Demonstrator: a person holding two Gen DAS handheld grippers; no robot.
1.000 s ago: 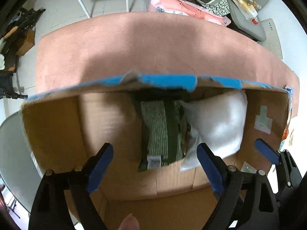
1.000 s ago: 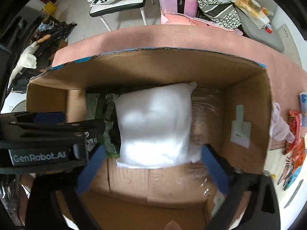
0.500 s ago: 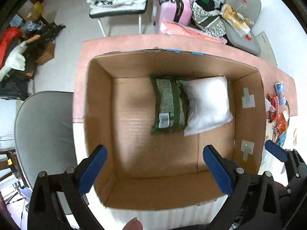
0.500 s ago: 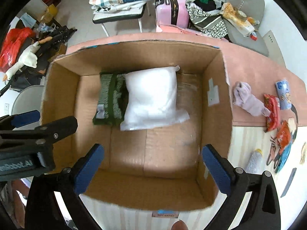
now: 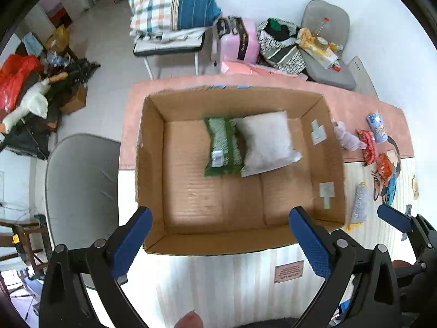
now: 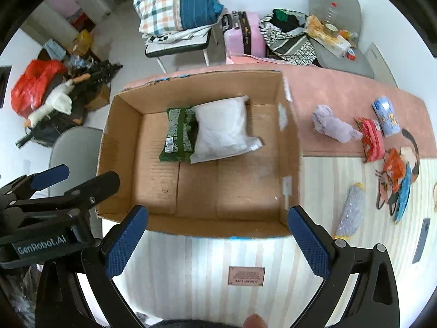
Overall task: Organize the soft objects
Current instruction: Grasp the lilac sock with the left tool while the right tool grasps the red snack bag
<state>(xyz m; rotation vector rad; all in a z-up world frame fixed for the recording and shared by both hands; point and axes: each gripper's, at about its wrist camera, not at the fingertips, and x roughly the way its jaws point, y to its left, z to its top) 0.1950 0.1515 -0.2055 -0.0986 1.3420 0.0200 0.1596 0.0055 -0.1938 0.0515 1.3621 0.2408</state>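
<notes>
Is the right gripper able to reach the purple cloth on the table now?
Probably yes. The right gripper is open and empty, and the purple cloth lies in the open beside the cardboard box, with nothing covering it.

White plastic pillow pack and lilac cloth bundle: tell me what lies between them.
The cardboard box's right wall, seen in the right wrist view, separates the pack from the bundle.

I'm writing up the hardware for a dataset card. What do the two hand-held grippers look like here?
Both look the same build: the left hand-held gripper and right hand-held gripper each have matte black, angular plastic finger arms joined by round silver rivets, tipped with blue pads bearing a fine knurled texture. In the right wrist view, the left unit's black body carries white "GenRobot.AI" lettering. No cables or sleeves show.
</notes>
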